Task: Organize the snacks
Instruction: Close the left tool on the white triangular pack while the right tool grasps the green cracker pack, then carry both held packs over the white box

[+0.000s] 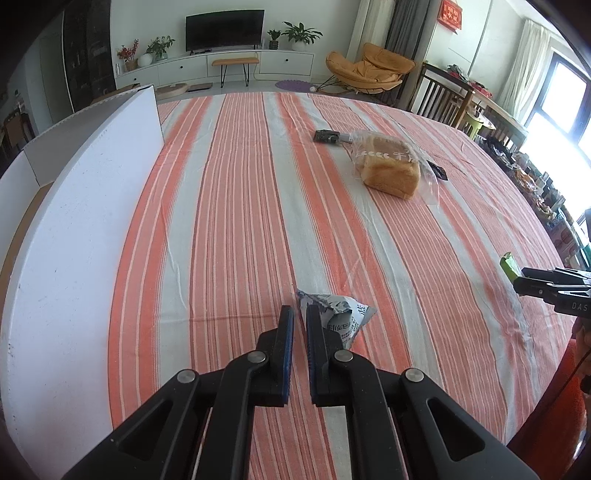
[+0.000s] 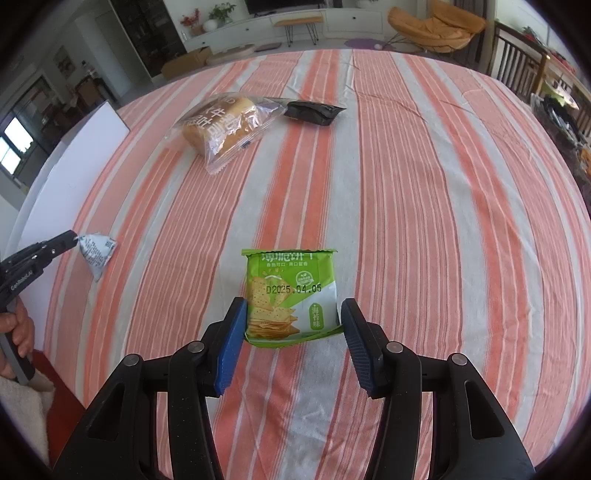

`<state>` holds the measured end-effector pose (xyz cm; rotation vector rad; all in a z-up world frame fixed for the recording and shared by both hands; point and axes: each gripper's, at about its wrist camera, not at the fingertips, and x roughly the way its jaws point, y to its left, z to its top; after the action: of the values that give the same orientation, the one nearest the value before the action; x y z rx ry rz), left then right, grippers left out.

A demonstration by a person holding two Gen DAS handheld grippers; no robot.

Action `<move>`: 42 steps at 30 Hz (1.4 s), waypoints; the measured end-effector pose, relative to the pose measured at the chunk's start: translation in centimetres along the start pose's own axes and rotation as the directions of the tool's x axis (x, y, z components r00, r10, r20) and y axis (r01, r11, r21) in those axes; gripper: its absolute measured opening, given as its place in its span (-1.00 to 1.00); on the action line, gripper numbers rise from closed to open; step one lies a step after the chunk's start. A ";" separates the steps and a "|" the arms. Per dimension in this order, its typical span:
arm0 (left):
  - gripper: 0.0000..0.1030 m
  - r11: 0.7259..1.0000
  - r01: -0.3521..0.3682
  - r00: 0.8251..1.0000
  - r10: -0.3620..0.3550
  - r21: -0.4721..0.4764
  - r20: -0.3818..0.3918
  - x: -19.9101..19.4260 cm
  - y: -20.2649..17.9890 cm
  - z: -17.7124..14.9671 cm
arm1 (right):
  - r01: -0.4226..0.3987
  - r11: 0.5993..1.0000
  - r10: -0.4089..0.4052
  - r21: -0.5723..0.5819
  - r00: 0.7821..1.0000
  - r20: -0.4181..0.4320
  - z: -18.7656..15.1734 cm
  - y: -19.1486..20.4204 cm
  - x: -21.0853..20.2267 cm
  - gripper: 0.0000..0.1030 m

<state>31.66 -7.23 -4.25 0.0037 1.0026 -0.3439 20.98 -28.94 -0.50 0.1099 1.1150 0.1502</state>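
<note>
My left gripper [image 1: 300, 314]: jaws pinched on the corner of a small white-blue packet [image 1: 341, 317], near the white board [image 1: 74, 221]. My right gripper [image 2: 293, 314]: half-wide, pads clamping a green cracker pack [image 2: 290, 295]. Bagged bread loaf [image 2: 221, 129] and black packet [image 2: 314, 110]: farther from the board, on the striped tablecloth [image 2: 406, 221].

A home living room — television [image 1: 224, 29] on a low white cabinet [image 1: 218, 66], orange lounge chair [image 1: 369, 70], houseplants [image 1: 299, 35]
</note>
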 end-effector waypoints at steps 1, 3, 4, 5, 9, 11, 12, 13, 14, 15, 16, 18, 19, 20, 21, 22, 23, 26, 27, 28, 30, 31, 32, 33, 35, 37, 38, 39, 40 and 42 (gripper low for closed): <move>-0.66 1.000 0.006 1.000 -0.006 -0.008 -0.012 0.3 0.3 -0.2 | -0.008 1.000 0.008 0.002 1.000 0.003 -0.1 0.2 0.0 0.06; 0.01 1.000 0.011 1.000 -0.012 -0.016 -0.024 0.5 0.6 -0.6 | -0.030 0.999 0.030 0.015 0.999 0.010 -0.4 0.6 -0.2 0.06; 0.49 1.000 0.012 1.000 -0.012 -0.011 -0.016 0.3 0.6 -0.7 | -0.041 0.999 0.040 0.019 0.999 0.016 -0.6 0.7 -0.4 0.06; 0.66 1.000 0.015 1.000 -0.015 -0.003 0.002 -0.2 0.5 -0.8 | -0.051 0.998 0.051 0.021 0.998 0.021 -0.8 0.9 -0.6 0.06; 0.68 0.995 0.088 0.996 -0.090 0.045 0.026 -1.5 -0.9 -0.7 | -0.080 0.997 0.079 0.015 0.996 0.031 -1.5 1.5 -1.2 0.06; 0.69 0.992 0.086 0.996 -0.088 0.092 0.007 -0.6 -2.3 -0.7 | -0.088 0.996 0.087 0.013 0.996 0.035 -1.6 1.7 -1.4 0.06; 0.69 0.991 0.072 0.997 -0.072 0.116 -0.007 0.1 -3.0 -0.8 | -0.091 0.996 0.091 0.014 0.995 0.038 -1.7 1.8 -1.4 0.06; 0.69 0.989 0.056 0.998 -0.053 0.134 -0.026 1.0 -3.5 -1.0 | -0.093 0.996 0.093 0.015 0.995 0.041 -1.7 1.9 -1.5 0.06; 0.66 0.988 0.045 0.998 -0.038 0.147 -0.048 2.0 -4.2 -1.2 | -0.095 0.995 0.094 0.016 0.995 0.044 -1.8 2.0 -1.5 0.06; 0.59 0.987 0.038 0.998 -0.029 0.154 -0.062 2.8 -4.5 -1.3 | -0.095 0.995 0.094 0.016 0.994 0.049 -1.7 2.0 -1.6 0.06; 0.18 0.986 0.028 0.998 -0.017 0.163 -0.068 3.4 -4.8 -1.5 | -0.094 0.995 0.093 0.016 0.994 0.053 -1.7 2.0 -1.7 0.06; -0.46 0.979 -0.037 0.999 0.041 0.201 -0.015 3.3 -5.6 -1.8 | -0.086 0.996 0.085 0.013 0.994 0.062 -1.8 2.0 -2.1 0.06; -0.59 0.982 -0.022 1.000 0.025 0.189 -0.014 3.1 -5.5 -1.8 | -0.082 0.997 0.081 0.011 0.994 0.067 -1.8 2.0 -2.3 0.06; -0.63 0.986 0.004 1.000 -0.002 0.164 -0.017 2.9 -5.3 -1.8 | -0.078 0.997 0.078 0.010 0.995 0.070 -1.9 1.9 -2.5 0.06; -0.64 0.989 0.012 1.000 -0.011 0.149 -0.011 2.5 -4.9 -1.8 | -0.075 0.997 0.074 0.010 0.995 0.073 -1.9 1.8 -2.6 0.06; -0.65 0.991 0.011 1.000 -0.011 0.137 0.002 1.9 -4.6 -1.8 | -0.074 0.997 0.073 0.012 0.994 0.076 -2.0 1.8 -2.7 0.06; -0.65 0.992 0.013 1.000 -0.016 0.123 0.021 1.3 -4.2 -1.8 | -0.074 0.997 0.073 0.014 0.994 0.078 -2.0 1.7 -2.7 0.06; -0.67 0.997 0.053 0.996 -0.058 0.061 0.072 -0.9 -2.8 -1.6 | -0.073 0.997 0.072 0.011 0.994 0.085 -1.8 1.9 -2.7 0.06; -0.67 0.997 0.062 0.994 -0.066 0.048 0.091 -1.8 -2.5 -1.6 | -0.079 0.997 0.078 0.011 0.993 0.087 -1.7 2.1 -2.7 0.06; -0.67 0.997 0.066 0.992 -0.069 0.035 0.107 -2.6 -2.1 -1.6 | -0.087 0.996 0.086 0.007 0.992 0.088 -1.6 2.4 -2.7 0.06; -0.67 0.996 0.086 0.986 -0.086 0.003 0.143 -4.4 -1.2 -1.6 | -0.094 0.995 0.095 -0.011 0.991 0.094 -1.4 3.3 -2.8 0.06; -0.67 0.995 0.099 0.982 -0.095 -0.016 0.163 -5.4 -0.8 -1.5 | -0.100 0.995 0.102 -0.022 0.990 0.097 -1.2 3.8 -2.9 0.06; -0.67 0.994 0.108 0.978 -0.101 -0.031 0.183 -6.4 -0.4 -1.5 | -0.108 0.994 0.111 -0.033 0.989 0.102 -1.0 4.3 -3.1 0.06; -0.67 0.992 0.118 0.973 -0.105 -0.048 0.207 -7.7 0.0 -1.5 | -0.115 0.992 0.119 -0.046 0.987 0.107 -0.8 4.9 -3.3 0.06; -0.67 0.988 0.135 0.962 -0.111 -0.080 0.251 -10.1 1.0 -1.5 | -0.130 0.988 0.139 -0.080 0.984 0.115 -0.1 6.4 -3.7 0.06; -0.67 0.983 0.143 0.948 -0.102 -0.117 0.301 -13.1 2.4 -1.4 | -0.145 0.981 0.161 -0.127 0.979 0.127 0.9 8.4 -4.3 0.06; -0.67 0.981 0.139 0.941 -0.089 -0.134 0.326 -14.6 3.2 -1.5 | -0.154 0.976 0.175 -0.156 0.975 0.134 1.6 9.6 -4.7 0.06; -0.67 0.980 0.123 0.935 -0.062 -0.153 0.350 -16.3 4.4 -1.6 | -0.165 0.969 0.193 -0.185 0.971 0.141 2.3 10.9 -5.0 0.06; -0.67 0.980 0.101 0.930 -0.031 -0.171 0.367 -17.7 5.6 -1.7 | -0.180 0.960 0.214 -0.216 0.966 0.146 3.1 12.4 -5.3 0.06; -0.67 0.973 0.041 0.924 0.049 -0.225 0.380 -20.3 8.8 -2.3 | -0.216 0.934 0.267 -0.284 0.952 0.153 4.6 16.0 -5.8 0.05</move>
<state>22.32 7.14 9.89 -0.2635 0.6459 -0.2115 21.57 -14.27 9.28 0.0215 0.8792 0.4994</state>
